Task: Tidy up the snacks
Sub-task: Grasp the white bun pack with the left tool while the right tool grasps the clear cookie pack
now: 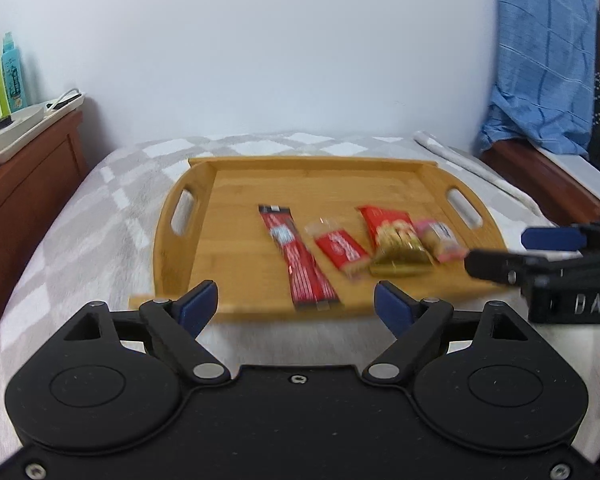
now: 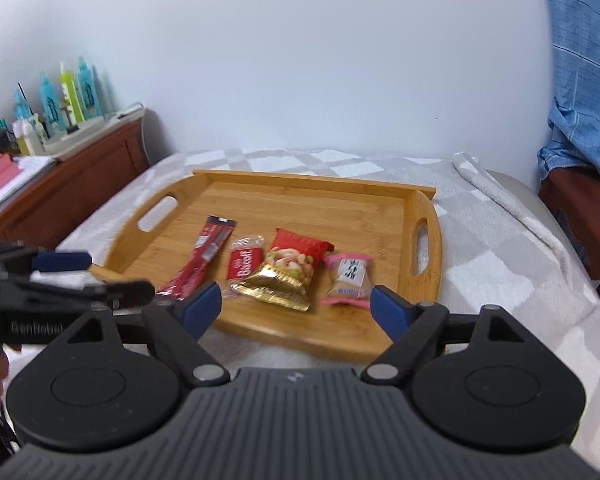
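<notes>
On the rectangular bamboo tray (image 2: 300, 196), four snack packets lie close together, so your wide-open, empty left gripper (image 1: 296, 304) and right gripper (image 2: 298, 306) could nudge a neighbour.

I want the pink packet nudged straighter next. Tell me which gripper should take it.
Right, probably. The pink packet lies at the right end of the snack row on the tray, just ahead of the right gripper, whose jaws are open and empty. The left gripper faces the long red stick pack.
</notes>
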